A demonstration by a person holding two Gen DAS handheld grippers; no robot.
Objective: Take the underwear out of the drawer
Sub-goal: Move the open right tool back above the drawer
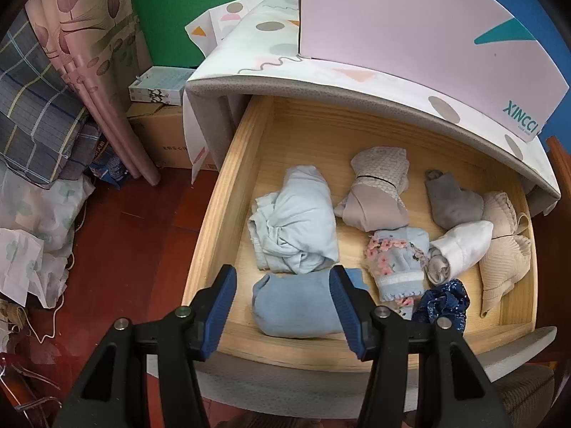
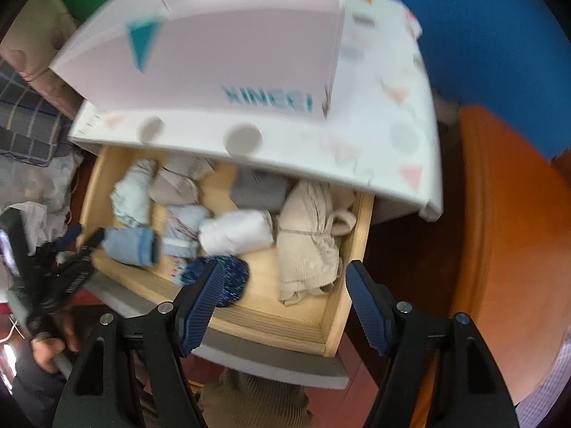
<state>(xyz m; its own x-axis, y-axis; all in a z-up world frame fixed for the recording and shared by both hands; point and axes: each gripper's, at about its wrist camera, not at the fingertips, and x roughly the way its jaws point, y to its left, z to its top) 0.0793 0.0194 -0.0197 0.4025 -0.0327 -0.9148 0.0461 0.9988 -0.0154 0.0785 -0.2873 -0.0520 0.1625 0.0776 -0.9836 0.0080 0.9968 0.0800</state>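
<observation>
1. Black-armed left gripper [image 1: 283, 285] with blue ribbed pads stands released above the front of the drawer, its jaws apart and empty; a folded light-blue cotton garment [image 1: 298, 305] lies below, seen between the pads, apart from them as far as the view shows.
2. Black-armed right gripper [image 2: 282, 280] with blue ribbed pads is likewise released and grasps nothing; it hangs over the front right corner of the drawer, jaws parted. This view is motion-blurred.
3. Open pale wooden drawer [image 1: 228, 192] holds all the underwear; no item is lifted out.
4. Front row: the light-blue garment at the front left, a dark-blue sparkly scrunched piece [image 1: 444, 305] at the front, right of centre.
5. Middle row: a crumpled pale-blue garment [image 1: 296, 221], a floral blue piece with white lace trim [image 1: 398, 260], a rolled white garment [image 1: 460, 246], and a beige ribbed bra [image 1: 505, 249] against the right wall.
6. Back row: a beige patterned bra [image 1: 380, 185] and a folded grey garment [image 1: 453, 201], partly under the cabinet top.
7. White cabinet top with coloured dots and triangles [image 1: 321, 82] overhangs the drawer; a pale-pink cardboard box printed with teal lettering [image 1: 410, 18] stands on it.
8. Red-brown floor [image 1: 142, 214] lies to the left of the drawer; beyond it stand a brown cardboard carton [image 1: 160, 135] and a pink leaf-print curtain [image 1: 82, 46].
</observation>
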